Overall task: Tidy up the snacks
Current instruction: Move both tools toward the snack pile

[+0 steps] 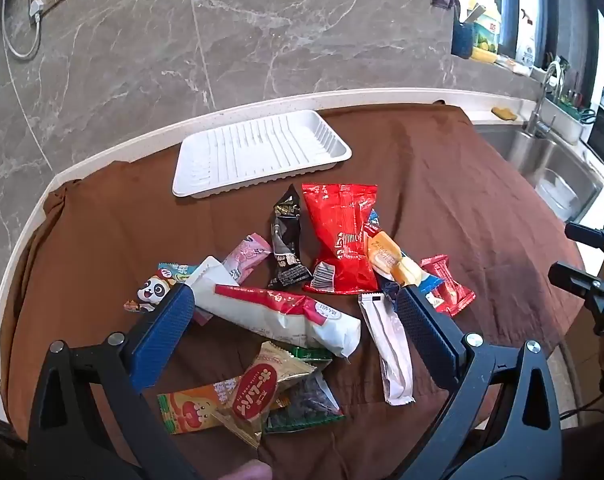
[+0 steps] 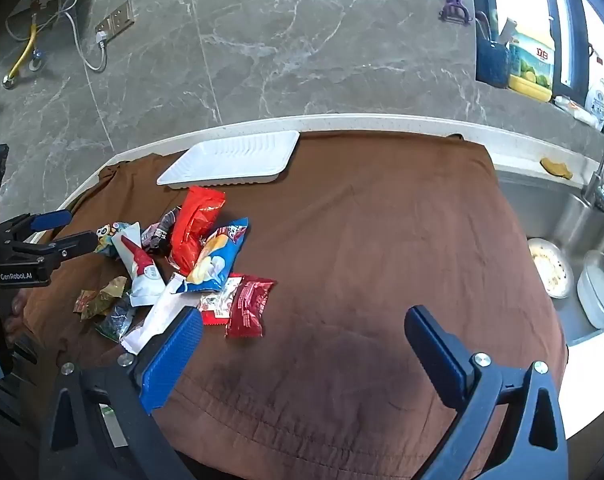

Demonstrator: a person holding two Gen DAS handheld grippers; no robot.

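A pile of several snack packets lies on the brown cloth [image 1: 442,184]: a big red bag [image 1: 342,232], a black packet [image 1: 286,240], a long white and red packet [image 1: 294,316], a white stick packet [image 1: 390,352]. An empty white tray [image 1: 258,152] sits behind them. My left gripper [image 1: 294,304] is open above the long white and red packet, jaws wide on either side. My right gripper [image 2: 302,320] is open and empty over bare cloth, right of the pile [image 2: 190,264]; the tray [image 2: 234,160] is far left of it.
A steel sink [image 2: 574,248] with dishes lies to the right, with a faucet [image 1: 542,92]. A marble wall stands behind the counter edge [image 1: 382,96]. Bottles and a cup stand on the window ledge [image 2: 518,64]. The cloth's right half [image 2: 382,240] is bare.
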